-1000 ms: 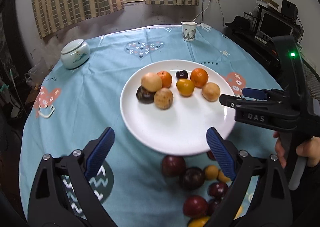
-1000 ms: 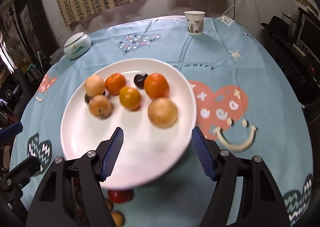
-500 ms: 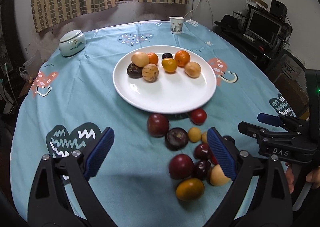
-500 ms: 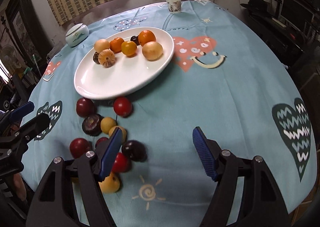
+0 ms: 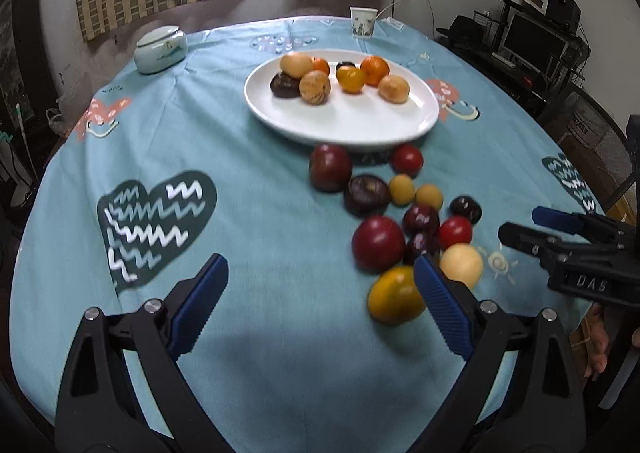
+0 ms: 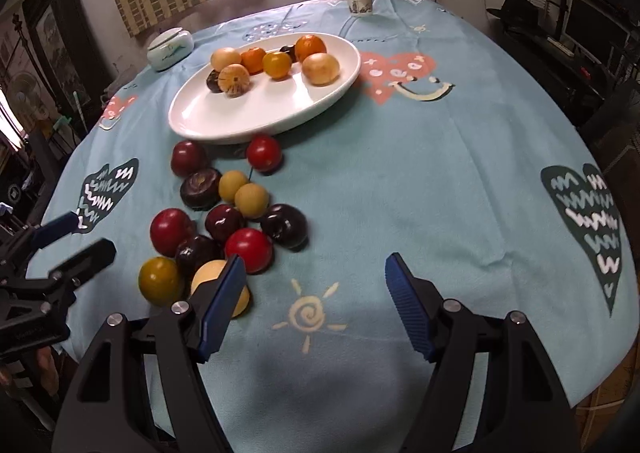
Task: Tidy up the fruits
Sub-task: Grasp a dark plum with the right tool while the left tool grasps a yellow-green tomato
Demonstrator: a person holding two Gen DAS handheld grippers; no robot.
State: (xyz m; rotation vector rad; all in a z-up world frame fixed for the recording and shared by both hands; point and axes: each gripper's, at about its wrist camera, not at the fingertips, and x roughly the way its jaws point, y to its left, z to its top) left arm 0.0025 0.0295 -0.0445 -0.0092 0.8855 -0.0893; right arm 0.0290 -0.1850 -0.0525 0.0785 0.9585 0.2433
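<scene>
A white plate [image 5: 352, 129] [image 6: 200, 121] on the blue tablecloth holds several orange, tan and dark fruits. In front of it lies a loose cluster of red, dark purple and yellow fruits [image 5: 400, 213] [image 6: 224, 221]. My left gripper [image 5: 320, 293] hangs open over bare cloth, its right finger just beside a yellow-orange fruit [image 5: 394, 295]. My right gripper [image 6: 312, 293] is open above the sun print, its left finger in front of a pale yellow fruit [image 6: 212, 277]. Neither holds anything. Each gripper shows at the edge of the other's view.
A lidded ceramic jar [image 5: 160, 49] sits at the back left and a paper cup [image 5: 363, 22] at the far edge. Desks with monitors [image 5: 532, 37] stand to the right of the round table. Curtains hang behind.
Both grippers have pulled back toward the near edge of the table, away from the plate. The loose fruit cluster, earlier under the fingers, now lies ahead in full view.
</scene>
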